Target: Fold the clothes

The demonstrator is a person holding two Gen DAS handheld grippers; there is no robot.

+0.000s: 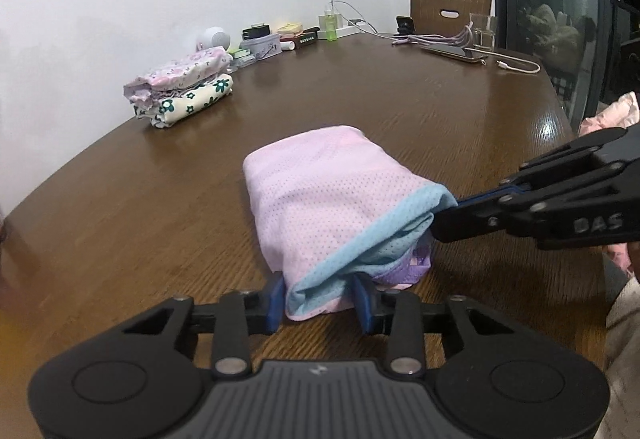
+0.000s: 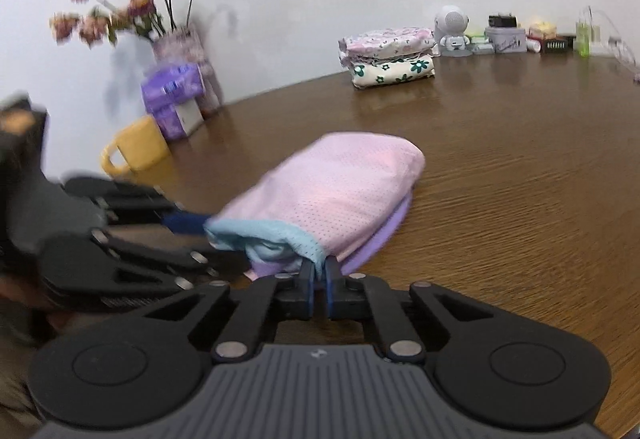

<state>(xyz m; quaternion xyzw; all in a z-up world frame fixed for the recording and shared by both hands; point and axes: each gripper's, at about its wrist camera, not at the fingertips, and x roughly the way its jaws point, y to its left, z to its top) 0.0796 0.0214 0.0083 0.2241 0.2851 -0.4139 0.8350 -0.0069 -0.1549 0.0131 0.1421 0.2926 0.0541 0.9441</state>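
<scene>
A folded pink mesh garment (image 1: 320, 195) with a light blue hem and a purple layer under it lies on the brown wooden table (image 1: 160, 207). My left gripper (image 1: 320, 299) holds the near hem corner, and the bunched cloth fills the gap between its blue fingers (image 1: 276, 299). From the right, my right gripper (image 1: 440, 223) meets the hem's other end. In the right wrist view the right gripper (image 2: 320, 273) is shut tight on the blue hem of the garment (image 2: 340, 191). The left gripper (image 2: 192, 223) comes in from the left there, blurred.
A stack of folded floral clothes (image 1: 180, 87) sits at the far left. Small boxes, a green bottle (image 1: 331, 25), cables and a phone (image 1: 456, 53) line the far edge. A yellow mug (image 2: 136, 151), purple packs and a flower vase (image 2: 184, 51) stand near the wall.
</scene>
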